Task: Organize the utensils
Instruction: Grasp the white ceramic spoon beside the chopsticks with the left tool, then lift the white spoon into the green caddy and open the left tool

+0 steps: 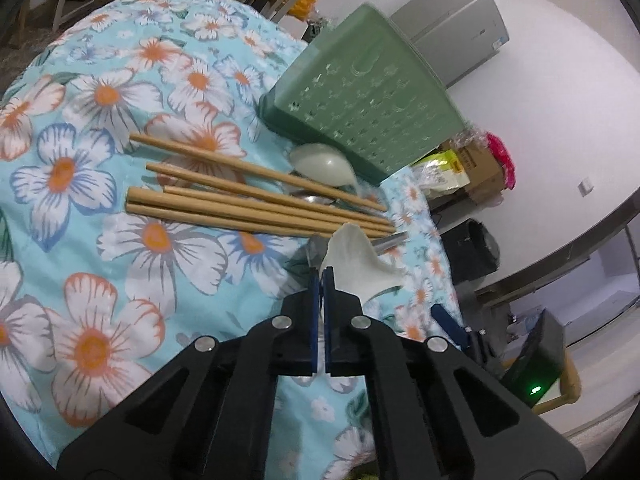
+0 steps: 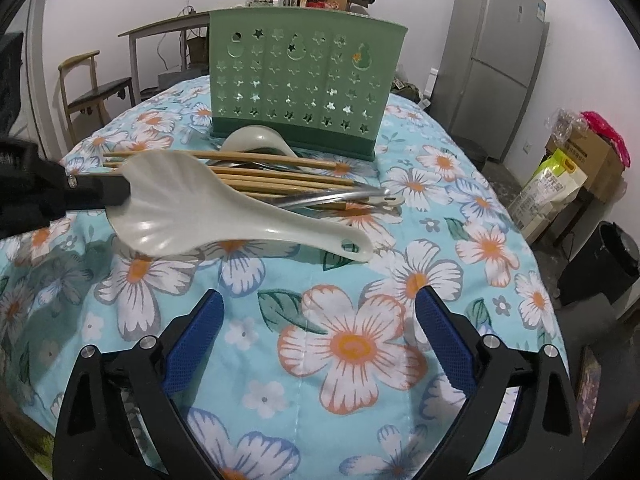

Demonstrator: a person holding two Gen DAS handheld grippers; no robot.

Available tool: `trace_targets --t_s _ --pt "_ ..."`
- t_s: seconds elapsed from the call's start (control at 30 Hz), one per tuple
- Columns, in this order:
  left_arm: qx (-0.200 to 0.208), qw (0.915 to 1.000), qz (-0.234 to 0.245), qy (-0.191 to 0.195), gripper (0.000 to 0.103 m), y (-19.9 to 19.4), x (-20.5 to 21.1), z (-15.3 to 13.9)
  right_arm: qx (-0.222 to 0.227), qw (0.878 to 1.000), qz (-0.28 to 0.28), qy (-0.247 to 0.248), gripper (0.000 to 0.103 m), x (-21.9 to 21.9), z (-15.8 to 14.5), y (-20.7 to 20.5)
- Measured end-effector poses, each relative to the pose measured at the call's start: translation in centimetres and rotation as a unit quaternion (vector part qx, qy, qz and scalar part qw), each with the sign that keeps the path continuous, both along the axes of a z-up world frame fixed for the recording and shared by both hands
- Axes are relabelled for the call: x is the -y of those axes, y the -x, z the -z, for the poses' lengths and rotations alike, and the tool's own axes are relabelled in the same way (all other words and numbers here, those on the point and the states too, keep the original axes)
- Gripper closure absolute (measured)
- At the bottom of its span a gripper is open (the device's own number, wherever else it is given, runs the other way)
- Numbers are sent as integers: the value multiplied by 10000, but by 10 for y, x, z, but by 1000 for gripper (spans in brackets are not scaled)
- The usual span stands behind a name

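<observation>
Pale plastic rice paddle (image 2: 200,204) clamped by its blade in left gripper (image 1: 322,276); right gripper (image 2: 320,320) spread, idle below. Advise handle-first into green holder (image 2: 304,80) beyond.

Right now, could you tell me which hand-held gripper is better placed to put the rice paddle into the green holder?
Left: the left hand-held gripper already clamps the rice paddle; the right hand-held gripper is open and empty.

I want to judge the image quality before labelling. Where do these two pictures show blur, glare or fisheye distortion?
Left wrist view: the white rice paddle in the left gripper is slightly soft, and the green utensil holder is blurred and leans. Right wrist view: sharper; glare streaks on the paddle; the flowered cloth bulges, and dark corners ring both views.
</observation>
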State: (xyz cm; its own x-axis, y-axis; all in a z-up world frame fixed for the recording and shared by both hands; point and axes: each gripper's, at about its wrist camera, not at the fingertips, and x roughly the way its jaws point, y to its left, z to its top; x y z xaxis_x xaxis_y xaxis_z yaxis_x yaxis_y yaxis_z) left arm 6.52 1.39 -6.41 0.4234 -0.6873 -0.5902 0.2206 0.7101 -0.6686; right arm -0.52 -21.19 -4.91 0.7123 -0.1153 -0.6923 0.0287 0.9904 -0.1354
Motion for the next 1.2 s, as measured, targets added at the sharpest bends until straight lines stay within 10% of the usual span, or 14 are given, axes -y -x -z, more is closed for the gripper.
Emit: trace_targets --t_s 0.63,1.2 --pt "933 9891 -833 772 103 12 -78 -87 575 9728 -1559 1612 51 -91 -10 6" --pt "1102 9841 -1116 829 103 -12 -109 -99 -21 9704 -1549 1853 93 -118 9 -46"
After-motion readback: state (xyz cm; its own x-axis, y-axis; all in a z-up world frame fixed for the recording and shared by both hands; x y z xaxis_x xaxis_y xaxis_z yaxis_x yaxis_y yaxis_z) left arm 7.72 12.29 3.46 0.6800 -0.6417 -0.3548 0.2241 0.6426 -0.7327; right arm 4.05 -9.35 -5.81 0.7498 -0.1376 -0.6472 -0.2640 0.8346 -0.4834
